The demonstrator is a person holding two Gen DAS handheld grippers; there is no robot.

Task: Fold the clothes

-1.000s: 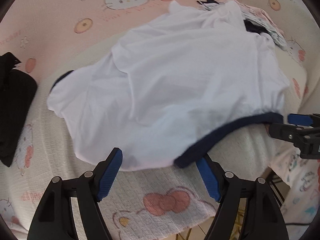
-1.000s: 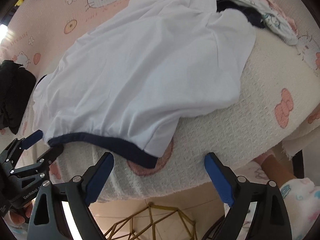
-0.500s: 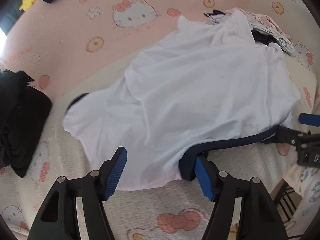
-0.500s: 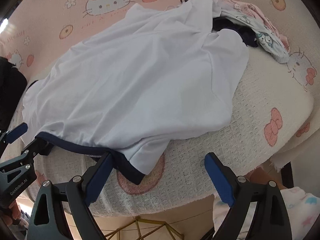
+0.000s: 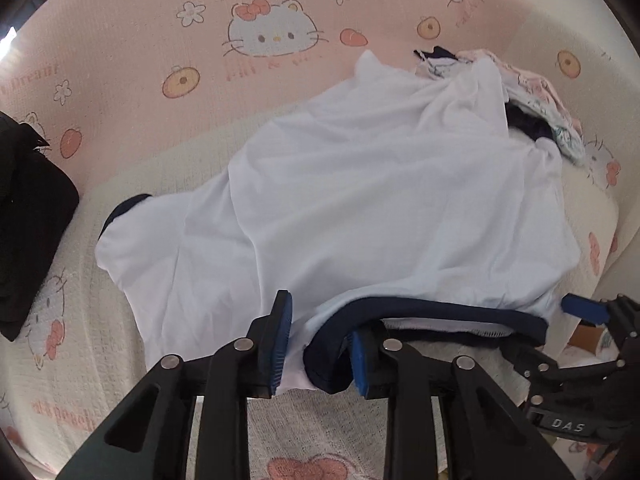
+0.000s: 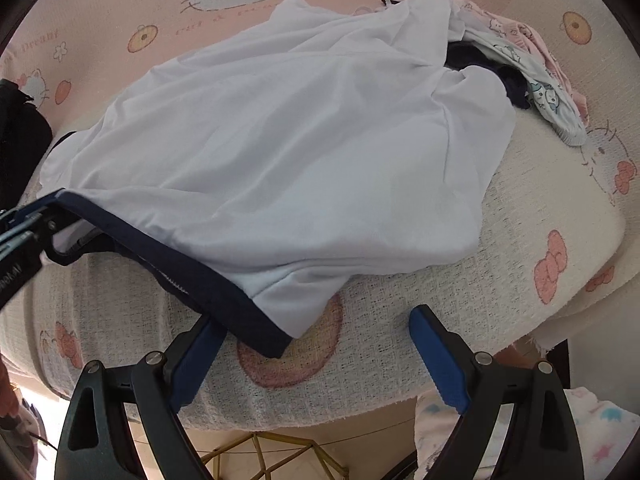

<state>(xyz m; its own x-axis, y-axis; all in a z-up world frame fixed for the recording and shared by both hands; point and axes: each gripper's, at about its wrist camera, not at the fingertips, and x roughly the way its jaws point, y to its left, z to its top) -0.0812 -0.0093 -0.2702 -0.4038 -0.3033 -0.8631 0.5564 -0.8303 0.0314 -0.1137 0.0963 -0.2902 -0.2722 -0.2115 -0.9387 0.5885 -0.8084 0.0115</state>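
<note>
the fingers (image 5: 282, 344) of the left gripper (image 5: 318, 346) have just been closing and now pinch the navy-trimmed hem (image 5: 432, 312) of the white garment (image 5: 360, 208), a bunch of white cloth and dark band caught between the blue pads. the right gripper (image 6: 316, 354) hangs with its fingers wide apart, nothing between them, the hem's near corner (image 6: 264, 334) lying just beside its left pad. to do this step well, the right gripper probably wants to slide in over that corner and clamp both layers of the band before any lifting, so the hem comes up taut and level between the two grippers rather than sagging. the garment lies spread and wrinkled over the cream blanket (image 6: 400, 320) on the bed, its far end rumpled against a small heap of patterned clothes (image 6: 532, 80); thin, soft fabric, likely to slip if only lightly nipped.
</note>
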